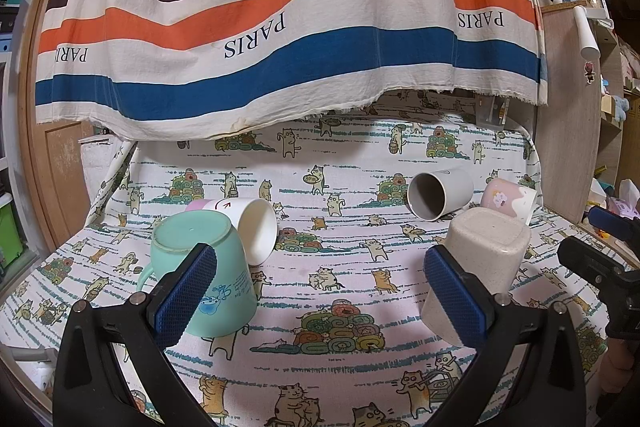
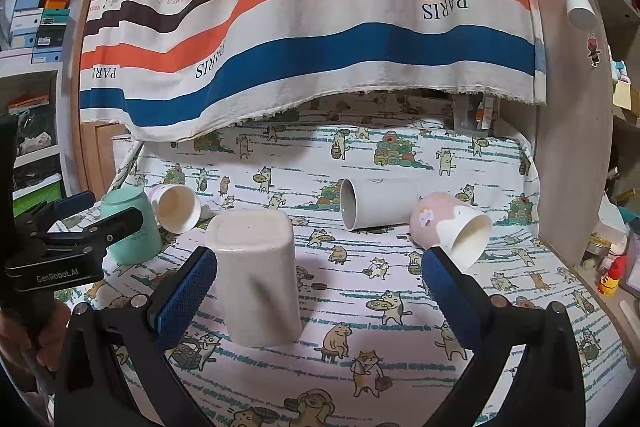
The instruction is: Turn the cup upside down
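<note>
Several cups lie on a cat-print cloth. A mint green mug (image 1: pixel 204 275) (image 2: pixel 130 227) stands upside down at the left. A beige squarish cup (image 1: pixel 480 259) (image 2: pixel 256 275) stands upside down in the middle. A white cup with a pink band (image 1: pixel 252 231) (image 2: pixel 176 209), a grey-white cup (image 1: pixel 438 199) (image 2: pixel 380 203) and a pink cup (image 1: pixel 508 197) (image 2: pixel 448 223) lie on their sides. My left gripper (image 1: pixel 320 291) is open and empty, between the mint mug and the beige cup. My right gripper (image 2: pixel 320 287) is open and empty, its left finger (image 2: pixel 184 295) beside the beige cup.
A striped PARIS cloth (image 1: pixel 280 27) hangs over the back of the table. A wooden panel (image 2: pixel 572 147) and cluttered shelves stand at the right. The left gripper's body (image 2: pixel 60 247) shows at the left of the right wrist view.
</note>
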{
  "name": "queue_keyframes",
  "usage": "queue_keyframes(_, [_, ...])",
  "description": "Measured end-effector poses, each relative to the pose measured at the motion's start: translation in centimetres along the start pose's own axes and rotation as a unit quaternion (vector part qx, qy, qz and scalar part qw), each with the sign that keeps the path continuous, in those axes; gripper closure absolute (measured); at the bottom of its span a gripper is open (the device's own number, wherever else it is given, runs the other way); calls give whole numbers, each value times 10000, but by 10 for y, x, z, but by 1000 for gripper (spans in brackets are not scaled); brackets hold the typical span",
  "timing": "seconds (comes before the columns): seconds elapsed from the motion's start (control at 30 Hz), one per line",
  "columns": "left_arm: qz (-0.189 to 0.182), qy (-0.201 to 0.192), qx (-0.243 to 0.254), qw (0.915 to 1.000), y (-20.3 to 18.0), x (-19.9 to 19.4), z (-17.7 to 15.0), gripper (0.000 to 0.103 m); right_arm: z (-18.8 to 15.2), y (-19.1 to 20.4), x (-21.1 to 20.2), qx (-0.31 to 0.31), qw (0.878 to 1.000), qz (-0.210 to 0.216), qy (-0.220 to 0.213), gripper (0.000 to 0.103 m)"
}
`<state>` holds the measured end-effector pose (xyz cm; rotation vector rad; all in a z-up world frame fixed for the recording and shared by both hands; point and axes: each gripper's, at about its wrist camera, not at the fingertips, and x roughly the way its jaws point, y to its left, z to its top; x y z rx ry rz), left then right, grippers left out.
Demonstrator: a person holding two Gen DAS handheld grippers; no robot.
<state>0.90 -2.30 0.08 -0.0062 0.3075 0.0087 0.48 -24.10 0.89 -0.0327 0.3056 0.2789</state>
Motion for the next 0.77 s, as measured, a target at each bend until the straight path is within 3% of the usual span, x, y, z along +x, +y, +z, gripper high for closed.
queue_keyframes(0.77, [0,1,0,10000,0,0,0,0,0,-4,1,32,10000,-87,8,0])
